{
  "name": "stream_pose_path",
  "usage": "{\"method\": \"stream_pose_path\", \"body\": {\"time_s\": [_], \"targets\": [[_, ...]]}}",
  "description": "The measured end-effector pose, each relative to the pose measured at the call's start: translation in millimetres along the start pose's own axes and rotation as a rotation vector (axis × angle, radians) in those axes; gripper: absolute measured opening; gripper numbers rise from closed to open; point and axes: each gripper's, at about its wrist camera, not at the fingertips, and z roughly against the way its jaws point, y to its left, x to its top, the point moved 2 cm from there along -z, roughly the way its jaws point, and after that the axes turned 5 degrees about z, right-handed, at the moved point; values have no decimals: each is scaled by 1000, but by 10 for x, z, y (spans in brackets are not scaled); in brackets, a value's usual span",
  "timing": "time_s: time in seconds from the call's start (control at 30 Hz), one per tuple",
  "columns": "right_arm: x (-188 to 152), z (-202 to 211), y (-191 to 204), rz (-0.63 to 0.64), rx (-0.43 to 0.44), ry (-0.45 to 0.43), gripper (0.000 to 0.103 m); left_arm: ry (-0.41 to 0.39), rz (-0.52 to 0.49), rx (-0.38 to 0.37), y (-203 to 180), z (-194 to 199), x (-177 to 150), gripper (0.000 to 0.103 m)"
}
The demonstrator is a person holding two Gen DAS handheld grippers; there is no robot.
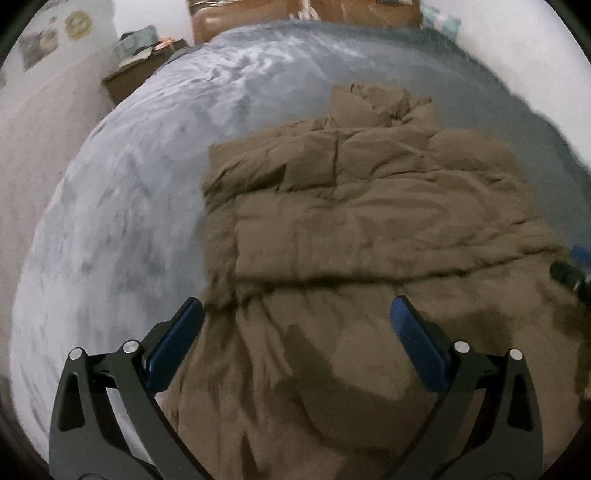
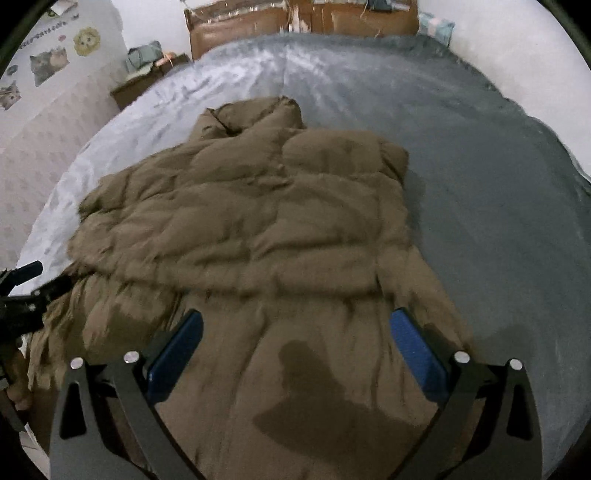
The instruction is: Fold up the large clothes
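Observation:
A brown quilted puffer jacket (image 1: 354, 221) lies spread on the bed, collar at the far end, with its sleeves folded across the body. In the right wrist view the same jacket (image 2: 258, 229) fills the middle. My left gripper (image 1: 295, 306) hovers open over the jacket's near hem, nothing between its blue pads. My right gripper (image 2: 295, 317) is also open above the lower part of the jacket, holding nothing. The left gripper (image 2: 26, 295) shows at the left edge of the right wrist view, beside the jacket's left side.
The bed is covered by a grey-blue plush blanket (image 2: 480, 184) with room to the right of the jacket. A brown headboard (image 2: 295, 22) stands at the far end. A cluttered nightstand (image 2: 147, 74) sits far left by a wall with stickers (image 2: 48, 59).

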Motion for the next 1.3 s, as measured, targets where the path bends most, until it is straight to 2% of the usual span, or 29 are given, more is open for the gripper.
{"method": "stream_pose_path", "body": {"time_s": [0.07, 0.23, 0.4, 0.47, 0.57, 0.67, 0.87, 1.07, 1.2, 1.3], "targets": [[-219, 173, 4, -1, -7, -23, 101, -11, 38, -27, 69, 137, -182, 100], [-758, 503, -104, 3, -44, -35, 101, -15, 63, -15, 159, 334, -752, 100], [-1100, 671, -198, -17, -41, -83, 101, -32, 60, -6, 278, 475, -1171, 100], [-1216, 752, -224, -16, -72, -109, 101, -36, 82, -13, 323, 499, -1293, 100], [-1381, 875, -204, -13, -93, -156, 101, -63, 93, -4, 369, 558, -1399, 100], [-1518, 893, -206, -36, -78, -164, 101, -87, 112, -27, 430, 660, -1512, 100], [-1703, 918, -194, -50, -81, -192, 101, -176, 137, 0, 513, 900, -1557, 100], [-1764, 927, -187, -31, -96, -235, 101, -187, 142, 24, 615, 878, -1630, 100], [-1815, 831, -200, -15, -96, -215, 101, -174, 129, 41, 617, 729, -1748, 100], [-1877, 695, -205, -7, -108, -175, 101, -135, 130, 59, 641, 561, -1849, 100]]}}
